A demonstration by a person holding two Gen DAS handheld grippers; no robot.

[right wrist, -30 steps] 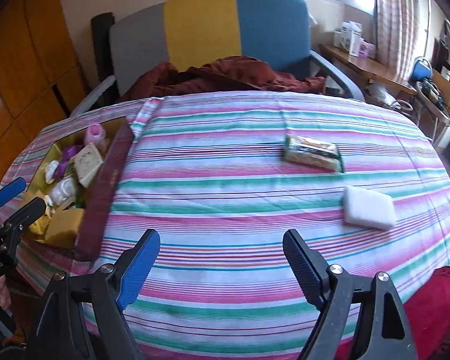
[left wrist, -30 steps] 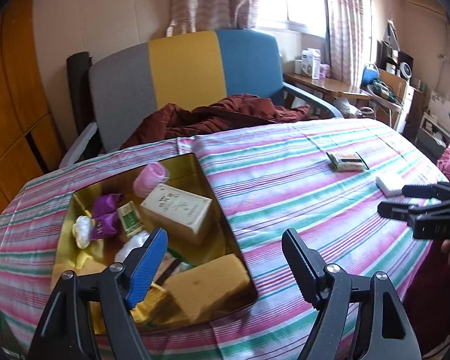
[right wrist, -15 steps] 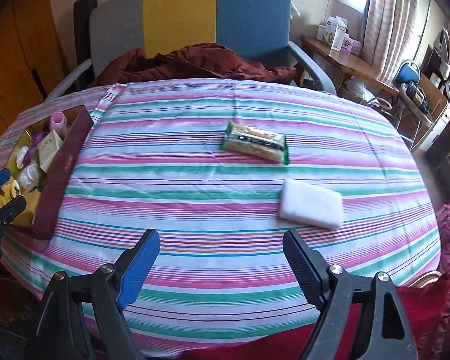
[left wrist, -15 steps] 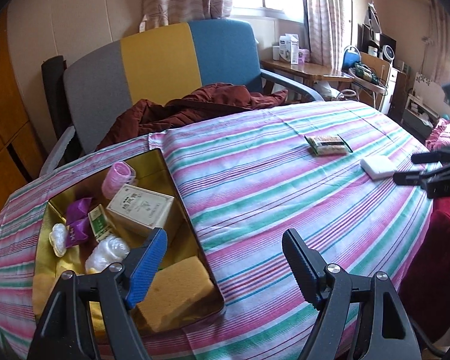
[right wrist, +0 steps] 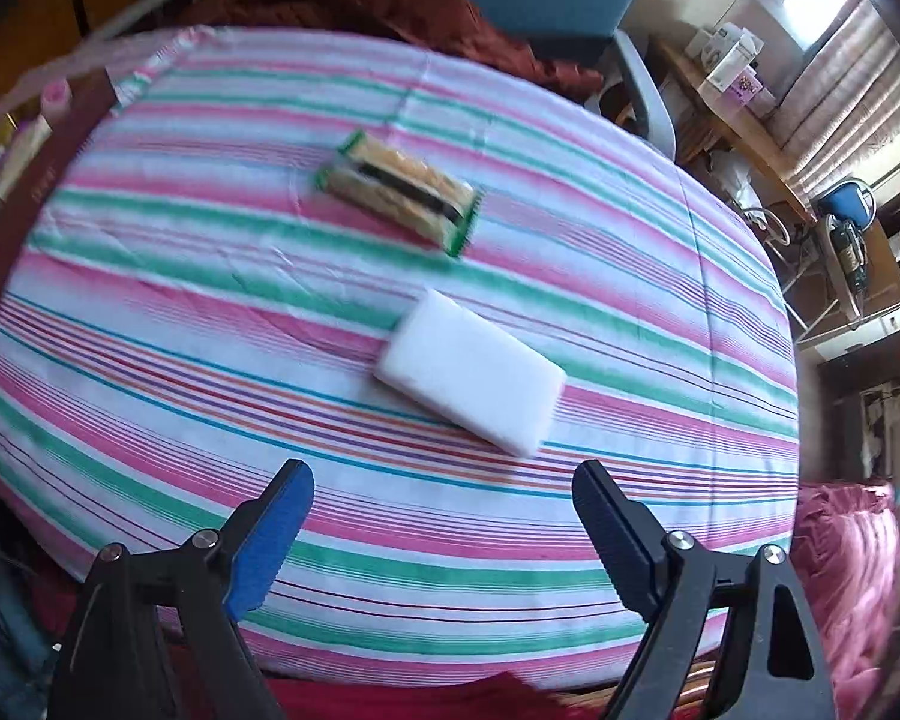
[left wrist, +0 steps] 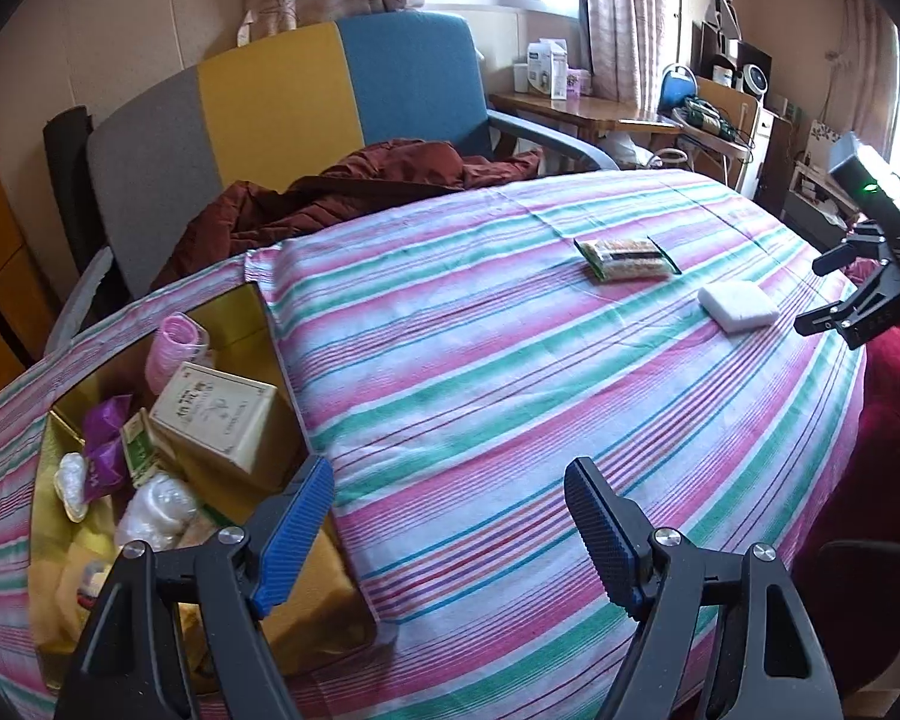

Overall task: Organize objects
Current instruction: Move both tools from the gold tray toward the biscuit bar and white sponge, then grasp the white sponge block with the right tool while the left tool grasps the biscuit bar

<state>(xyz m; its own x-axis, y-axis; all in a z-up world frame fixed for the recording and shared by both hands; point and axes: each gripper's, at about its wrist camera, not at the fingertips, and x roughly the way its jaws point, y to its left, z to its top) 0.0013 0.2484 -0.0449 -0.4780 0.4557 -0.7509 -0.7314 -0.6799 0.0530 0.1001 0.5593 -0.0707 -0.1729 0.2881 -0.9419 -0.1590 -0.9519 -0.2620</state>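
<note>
Right wrist view: the right claw [right wrist: 441, 531] is seen opening, empty, above the white sponge [right wrist: 471, 371] lying beside a green snack packet [right wrist: 399, 189] on the striped counter [right wrist: 210, 324]. Left claw [left wrist: 450, 525] is held open, empty, beside the gold box [left wrist: 243, 315].

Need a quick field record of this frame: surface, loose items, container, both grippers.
surface: striped tablecloth
loose items: white sponge block; green-edged snack packet, apart from each other
container: gold-lined box, open, at table's left end
box contents: pink roll, cream carton, purple pouch, other small items
left gripper: open, empty, over box's near corner
right gripper: jaws opening, nothing between them, just short of the sponge
</note>
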